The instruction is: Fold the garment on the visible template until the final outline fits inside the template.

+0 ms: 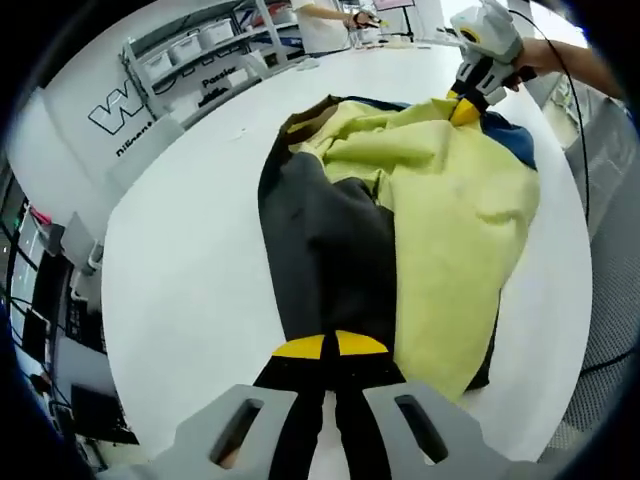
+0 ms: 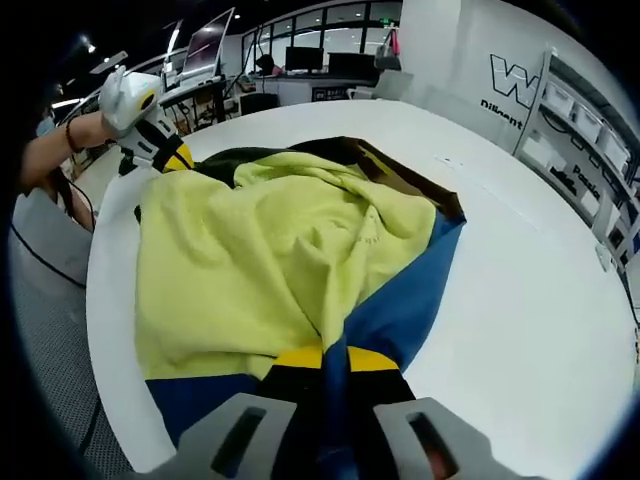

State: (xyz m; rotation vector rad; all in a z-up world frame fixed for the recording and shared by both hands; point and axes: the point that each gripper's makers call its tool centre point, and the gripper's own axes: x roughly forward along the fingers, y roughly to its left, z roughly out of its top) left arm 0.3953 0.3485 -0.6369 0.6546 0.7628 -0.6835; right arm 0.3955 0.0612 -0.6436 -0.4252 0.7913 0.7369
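A garment with a pale yellow part (image 1: 450, 210), a dark grey part (image 1: 330, 250) and a blue part (image 2: 400, 300) lies bunched on the white table (image 1: 190, 270). My left gripper (image 1: 330, 345) is shut on the dark grey hem at the near end. At the far end, my right gripper (image 1: 465, 108) pinches the cloth. In the right gripper view, my right gripper (image 2: 335, 358) is shut on the blue edge, and my left gripper (image 2: 175, 158) grips the opposite end. A brown strip (image 2: 405, 175) peeks out under the garment; I cannot tell whether it is the template.
Shelves with white bins (image 1: 200, 45) and a lettered wall (image 2: 515, 85) stand beyond the table. Desks with monitors (image 2: 210, 40) are behind it. A person (image 1: 330, 15) works at the far side. A black cable (image 1: 575, 130) hangs near the table edge.
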